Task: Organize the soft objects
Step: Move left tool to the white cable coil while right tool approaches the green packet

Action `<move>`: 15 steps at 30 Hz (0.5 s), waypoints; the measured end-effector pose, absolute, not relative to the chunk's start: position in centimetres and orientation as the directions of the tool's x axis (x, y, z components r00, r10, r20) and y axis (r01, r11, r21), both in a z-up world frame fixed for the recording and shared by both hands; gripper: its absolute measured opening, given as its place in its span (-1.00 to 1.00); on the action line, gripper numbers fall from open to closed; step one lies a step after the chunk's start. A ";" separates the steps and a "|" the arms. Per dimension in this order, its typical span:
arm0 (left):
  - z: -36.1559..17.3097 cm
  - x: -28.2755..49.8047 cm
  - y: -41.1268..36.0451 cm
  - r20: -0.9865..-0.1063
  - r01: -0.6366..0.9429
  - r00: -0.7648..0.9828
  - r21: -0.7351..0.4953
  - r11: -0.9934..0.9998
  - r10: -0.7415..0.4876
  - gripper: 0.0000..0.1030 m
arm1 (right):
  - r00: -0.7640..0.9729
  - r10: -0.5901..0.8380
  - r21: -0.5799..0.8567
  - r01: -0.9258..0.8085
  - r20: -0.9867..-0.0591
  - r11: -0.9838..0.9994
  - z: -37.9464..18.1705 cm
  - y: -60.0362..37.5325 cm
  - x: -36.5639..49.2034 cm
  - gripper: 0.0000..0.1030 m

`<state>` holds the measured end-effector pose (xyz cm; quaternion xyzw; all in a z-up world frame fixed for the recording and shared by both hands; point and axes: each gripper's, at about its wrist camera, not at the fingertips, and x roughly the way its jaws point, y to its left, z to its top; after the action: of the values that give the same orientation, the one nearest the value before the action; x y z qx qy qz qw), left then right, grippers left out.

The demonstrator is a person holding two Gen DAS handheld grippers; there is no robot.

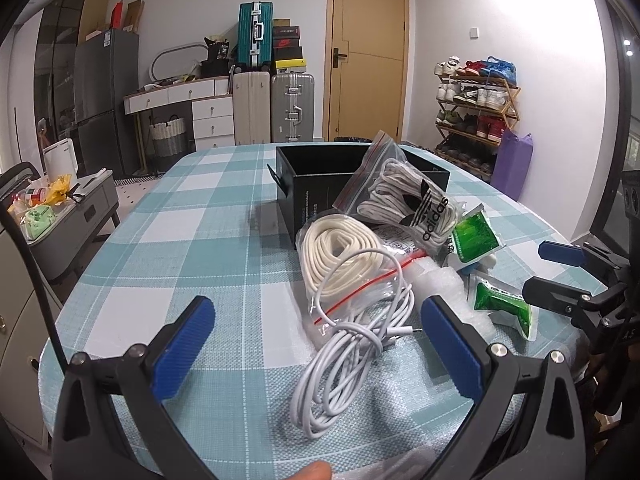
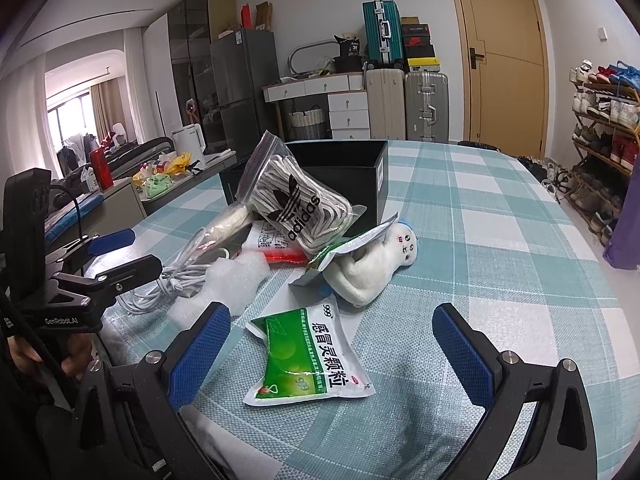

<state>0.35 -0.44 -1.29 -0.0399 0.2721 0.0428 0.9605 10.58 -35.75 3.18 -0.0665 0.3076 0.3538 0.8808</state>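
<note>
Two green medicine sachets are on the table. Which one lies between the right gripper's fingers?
The flat green sachet nearest the camera, lying apart on the cloth. The other sachet is farther back, propped against the white plush toy.

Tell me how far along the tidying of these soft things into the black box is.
Nothing looks done: no item shows inside the black box. Neither gripper holds anything; the left gripper is open around the white cable, the right gripper open around a green sachet. Left on the table: bagged laces, cream rope, plush toy.
</note>
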 end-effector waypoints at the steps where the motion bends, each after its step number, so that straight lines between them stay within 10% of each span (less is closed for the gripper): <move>1: -1.3 0.3 -0.4 -0.528 -0.103 0.847 -0.055 0.993 0.059 1.00 | 0.560 0.581 0.101 -0.663 -0.591 0.741 3.1 -35.8 10.5 0.99; 15: -2.1 0.6 -0.8 -0.552 -0.096 0.832 -0.038 0.995 0.059 1.00 | 0.512 0.569 0.091 -0.687 -0.644 0.721 2.2 -34.8 10.4 0.99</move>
<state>0.59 -0.77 -2.06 -0.0321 0.2870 0.0406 0.9565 10.39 -34.80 2.21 -0.0880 0.3353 0.3629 0.8649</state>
